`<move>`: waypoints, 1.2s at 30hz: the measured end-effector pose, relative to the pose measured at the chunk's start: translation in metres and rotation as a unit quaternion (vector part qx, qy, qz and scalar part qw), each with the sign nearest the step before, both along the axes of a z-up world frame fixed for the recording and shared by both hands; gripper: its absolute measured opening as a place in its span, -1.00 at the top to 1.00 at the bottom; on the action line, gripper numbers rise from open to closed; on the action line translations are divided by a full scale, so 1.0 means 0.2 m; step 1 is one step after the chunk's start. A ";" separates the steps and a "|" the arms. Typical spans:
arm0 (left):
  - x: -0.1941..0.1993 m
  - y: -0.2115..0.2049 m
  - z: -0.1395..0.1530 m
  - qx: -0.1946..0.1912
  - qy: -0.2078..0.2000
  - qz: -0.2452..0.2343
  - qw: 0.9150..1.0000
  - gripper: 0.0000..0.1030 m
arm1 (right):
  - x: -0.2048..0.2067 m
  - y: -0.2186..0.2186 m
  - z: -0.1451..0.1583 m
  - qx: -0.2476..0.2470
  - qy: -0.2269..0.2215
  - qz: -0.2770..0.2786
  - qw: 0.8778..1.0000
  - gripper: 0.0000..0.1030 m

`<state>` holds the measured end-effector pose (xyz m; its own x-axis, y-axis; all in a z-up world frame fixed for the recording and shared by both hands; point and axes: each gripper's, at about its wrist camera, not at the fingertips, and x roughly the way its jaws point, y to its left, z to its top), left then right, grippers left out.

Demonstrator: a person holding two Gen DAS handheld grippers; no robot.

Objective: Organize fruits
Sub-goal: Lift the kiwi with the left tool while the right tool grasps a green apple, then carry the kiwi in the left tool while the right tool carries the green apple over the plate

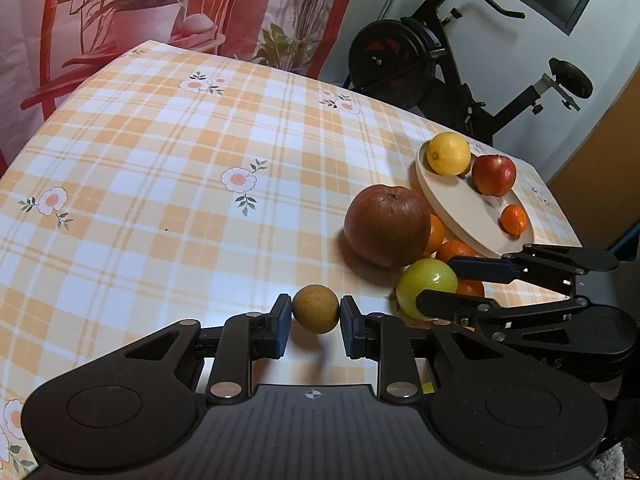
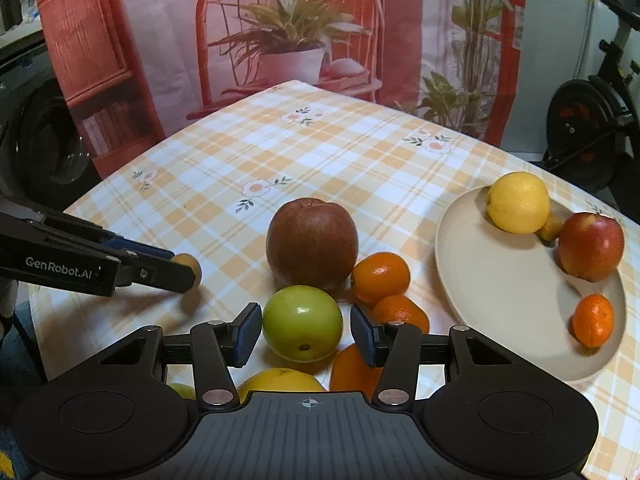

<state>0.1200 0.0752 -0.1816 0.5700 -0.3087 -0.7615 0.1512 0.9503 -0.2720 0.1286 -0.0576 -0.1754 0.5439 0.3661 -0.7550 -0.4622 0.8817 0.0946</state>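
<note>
My left gripper (image 1: pixel 316 318) is shut on a small brown-yellow round fruit (image 1: pixel 316 309), held just above the checked tablecloth; it also shows in the right wrist view (image 2: pixel 191 266). My right gripper (image 2: pixel 304 334) has its jaws around a green apple (image 2: pixel 303 323), with a small gap on the right side. The green apple also shows in the left wrist view (image 1: pixel 426 286). A big dark red apple (image 2: pixel 312 242) and several oranges (image 2: pixel 380 272) lie close by. A cream plate (image 2: pixel 500 300) holds a lemon (image 2: pixel 518 202), a red apple (image 2: pixel 591 246) and a small orange (image 2: pixel 593 320).
A yellow fruit (image 2: pixel 280 380) and another orange (image 2: pixel 352 368) lie under my right gripper near the table's front edge. An exercise bike (image 1: pixel 440 60) stands behind the table. A printed backdrop (image 2: pixel 280 40) hangs at the far side.
</note>
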 end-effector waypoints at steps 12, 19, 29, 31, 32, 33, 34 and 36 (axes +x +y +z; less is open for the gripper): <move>0.00 -0.01 0.03 0.002 -0.003 0.000 1.000 0.46 | 0.01 0.02 -0.02 0.005 0.012 0.006 1.000 0.15; -0.01 -0.03 0.09 0.006 -0.013 -0.006 1.000 0.46 | -0.03 -0.01 0.00 0.022 0.004 0.007 1.000 0.17; 0.00 -0.12 0.15 0.013 -0.024 -0.021 0.999 0.46 | -0.10 -0.13 0.07 0.053 -0.025 -0.015 0.998 0.17; 0.01 -0.14 0.17 0.015 -0.027 -0.025 0.999 0.46 | -0.10 -0.15 0.09 0.057 -0.032 -0.020 0.998 0.17; 0.01 -0.15 0.18 0.016 -0.029 -0.027 0.999 0.46 | -0.11 -0.17 0.10 0.059 -0.036 -0.022 0.997 0.17; 0.02 -0.16 0.19 0.018 -0.032 -0.030 0.999 0.46 | -0.11 -0.18 0.10 0.061 -0.040 -0.024 0.997 0.17; 0.03 -0.18 0.20 0.020 -0.034 -0.032 0.999 0.46 | -0.11 -0.20 0.11 0.063 -0.042 -0.027 0.997 0.17; 0.05 -0.21 0.22 0.022 -0.040 -0.039 0.998 0.46 | -0.10 -0.23 0.13 0.067 -0.049 -0.033 0.996 0.17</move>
<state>0.1293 0.0332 -0.1381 0.6053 -0.3213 -0.7282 0.2447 0.9457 -0.2138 0.1084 -0.1043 -0.1501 0.6391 0.4205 -0.6440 -0.4165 0.8931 0.1699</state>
